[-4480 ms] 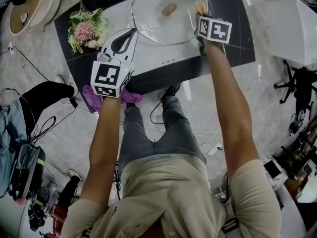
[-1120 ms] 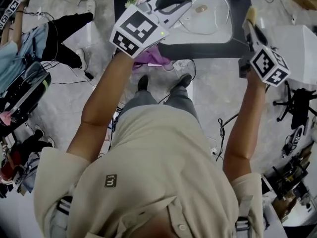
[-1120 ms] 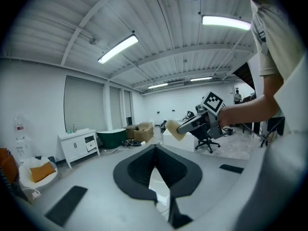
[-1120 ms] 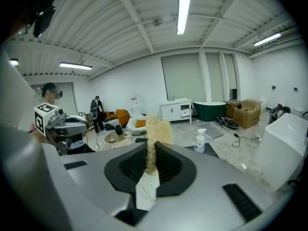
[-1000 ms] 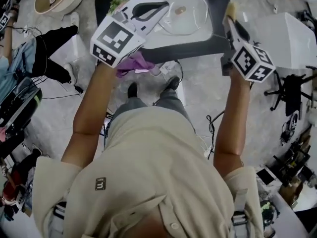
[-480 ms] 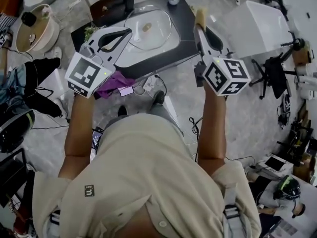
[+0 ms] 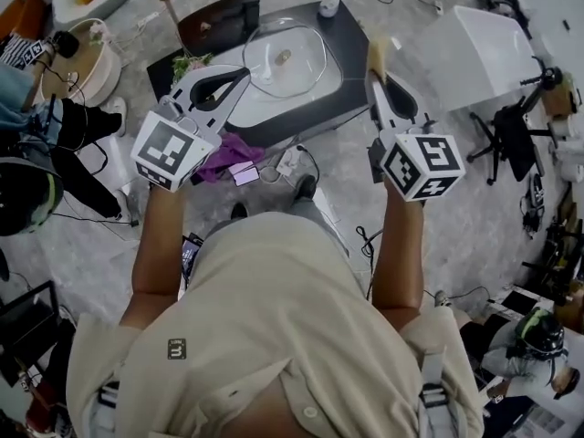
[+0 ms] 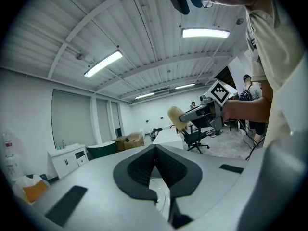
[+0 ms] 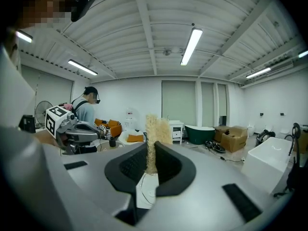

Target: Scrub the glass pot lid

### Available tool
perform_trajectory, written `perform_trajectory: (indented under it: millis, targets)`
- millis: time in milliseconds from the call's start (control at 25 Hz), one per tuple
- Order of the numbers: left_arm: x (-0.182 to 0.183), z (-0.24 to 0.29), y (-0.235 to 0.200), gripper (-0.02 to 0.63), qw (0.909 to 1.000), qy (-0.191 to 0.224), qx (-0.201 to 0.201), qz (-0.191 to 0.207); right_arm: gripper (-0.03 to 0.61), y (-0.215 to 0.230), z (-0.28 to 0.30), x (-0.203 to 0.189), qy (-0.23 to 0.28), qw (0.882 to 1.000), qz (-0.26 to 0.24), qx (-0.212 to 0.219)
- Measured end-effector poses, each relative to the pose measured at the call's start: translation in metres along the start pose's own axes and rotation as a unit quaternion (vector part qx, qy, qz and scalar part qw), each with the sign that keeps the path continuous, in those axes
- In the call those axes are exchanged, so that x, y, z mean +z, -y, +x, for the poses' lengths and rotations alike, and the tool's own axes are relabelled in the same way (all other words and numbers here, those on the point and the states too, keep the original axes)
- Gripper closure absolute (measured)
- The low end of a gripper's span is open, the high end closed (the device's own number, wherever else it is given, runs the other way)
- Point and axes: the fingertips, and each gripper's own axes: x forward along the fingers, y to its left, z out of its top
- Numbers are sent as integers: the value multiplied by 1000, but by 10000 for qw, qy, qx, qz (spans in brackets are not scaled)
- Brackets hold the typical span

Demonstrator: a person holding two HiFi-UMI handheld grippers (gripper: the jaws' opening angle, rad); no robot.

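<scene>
The glass pot lid [image 7: 306, 62] lies on a white board [image 7: 274, 108] on the black table [image 7: 349, 76], far below both grippers. My left gripper [image 7: 239, 73] is held up in the air on the near left of the lid, shut with nothing between its pads [image 8: 144, 167]. My right gripper [image 7: 375, 62] is raised on the lid's right, shut on a tan scrubber [image 7: 374, 51]. In the right gripper view the scrubber [image 9: 155, 129] stands up out of the jaws. The left gripper view shows the right gripper [image 8: 204, 110] and the scrubber [image 8: 177, 118] across the room's air.
A flower bunch [image 7: 187, 65] sits at the table's left end, a small bottle [image 7: 330, 1] at its far edge. A purple cloth [image 7: 224, 158] lies on the floor by the table. A white tub [image 7: 474, 39], an office chair [image 7: 511, 135], floor cables and a person [image 7: 27, 190] surround me.
4.5 s ago the scrubber was at the lid's right rim. Since then both grippers have lifted off the table and I stand farther back; the view has swung.
</scene>
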Motion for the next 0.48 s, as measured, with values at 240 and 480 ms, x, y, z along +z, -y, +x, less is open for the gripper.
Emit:
perform_trajectory:
  millis: [240, 480]
  targets:
    - [1, -8, 10, 598, 9999, 38, -93, 40, 540, -6, -19, -1, -8, 9999, -20, -116]
    - [2, -13, 10, 598, 9999, 63, -135, 51, 540, -7, -27, -7, -69, 9998, -5, -205]
